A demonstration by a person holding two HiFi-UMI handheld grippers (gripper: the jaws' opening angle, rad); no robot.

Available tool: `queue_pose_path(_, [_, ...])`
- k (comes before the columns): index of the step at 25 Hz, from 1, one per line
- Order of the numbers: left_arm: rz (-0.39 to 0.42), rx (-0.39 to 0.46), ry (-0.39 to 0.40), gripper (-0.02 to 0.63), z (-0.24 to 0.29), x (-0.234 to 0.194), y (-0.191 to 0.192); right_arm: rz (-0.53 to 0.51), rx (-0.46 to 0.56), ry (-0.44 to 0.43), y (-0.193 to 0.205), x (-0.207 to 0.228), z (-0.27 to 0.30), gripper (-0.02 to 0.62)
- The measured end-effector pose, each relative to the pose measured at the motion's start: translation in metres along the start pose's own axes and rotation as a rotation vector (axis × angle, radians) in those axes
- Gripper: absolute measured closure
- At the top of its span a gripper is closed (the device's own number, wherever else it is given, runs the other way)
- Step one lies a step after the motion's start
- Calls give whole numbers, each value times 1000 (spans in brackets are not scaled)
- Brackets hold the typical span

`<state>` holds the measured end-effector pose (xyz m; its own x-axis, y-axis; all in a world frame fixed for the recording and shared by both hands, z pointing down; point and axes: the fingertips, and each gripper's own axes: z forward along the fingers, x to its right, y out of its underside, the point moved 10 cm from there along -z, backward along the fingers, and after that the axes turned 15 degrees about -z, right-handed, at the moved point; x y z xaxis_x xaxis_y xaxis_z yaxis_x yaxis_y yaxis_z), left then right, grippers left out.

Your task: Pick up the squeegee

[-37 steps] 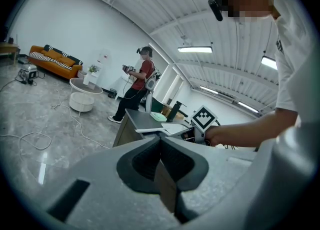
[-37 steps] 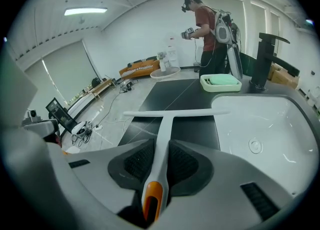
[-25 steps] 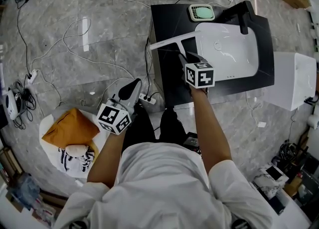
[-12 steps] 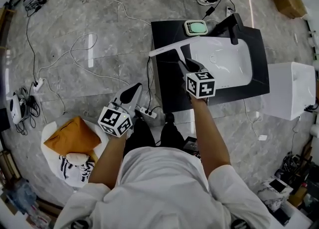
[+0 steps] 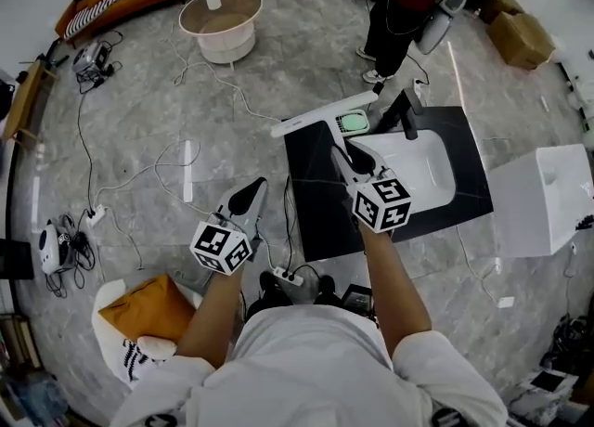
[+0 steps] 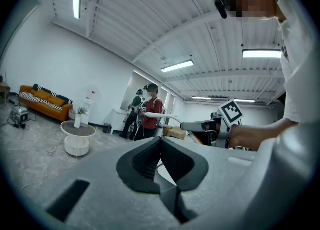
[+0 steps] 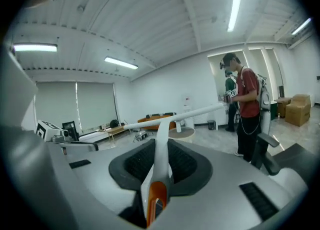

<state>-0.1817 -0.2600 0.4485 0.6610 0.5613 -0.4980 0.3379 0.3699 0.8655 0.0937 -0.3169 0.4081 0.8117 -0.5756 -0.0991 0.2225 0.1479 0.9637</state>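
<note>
Right claw (image 5: 345,158) clamps the handle of the white T-shaped plastic squeegee (image 5: 314,117), which is in the air above the black bench (image 5: 320,221). Left claw (image 5: 247,197) closed, empty. Advice: firm grip, blade level, clear of black tap (image 5: 401,111).

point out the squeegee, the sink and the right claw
squeegee (image 5: 320,115), head view, middle of its blade
sink (image 5: 429,174), head view, bare basin floor
right claw (image 7: 161,149), right gripper view, between its tips, shut on the squeegee handle
</note>
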Motion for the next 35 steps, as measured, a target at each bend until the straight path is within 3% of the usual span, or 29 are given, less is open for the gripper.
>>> queue_pose_path(9, [134, 99, 35, 597, 19, 39, -88, -102, 332, 37, -96, 13, -55, 512])
queue_pose_path(13, [189, 130, 50, 597, 19, 64, -118, -123, 430, 43, -123, 15, -84, 512])
queue_pose_path(20, [269, 177, 67, 597, 18, 106, -161, -175, 479, 94, -142, 22, -129, 512])
queue_pose_path(26, [358, 163, 42, 597, 14, 126, -171, -198, 493, 135, -144, 27, -148, 512])
queue_pose_path(35, [358, 139, 82, 597, 8, 128, -167, -184, 497, 137, -141, 24, -148, 512])
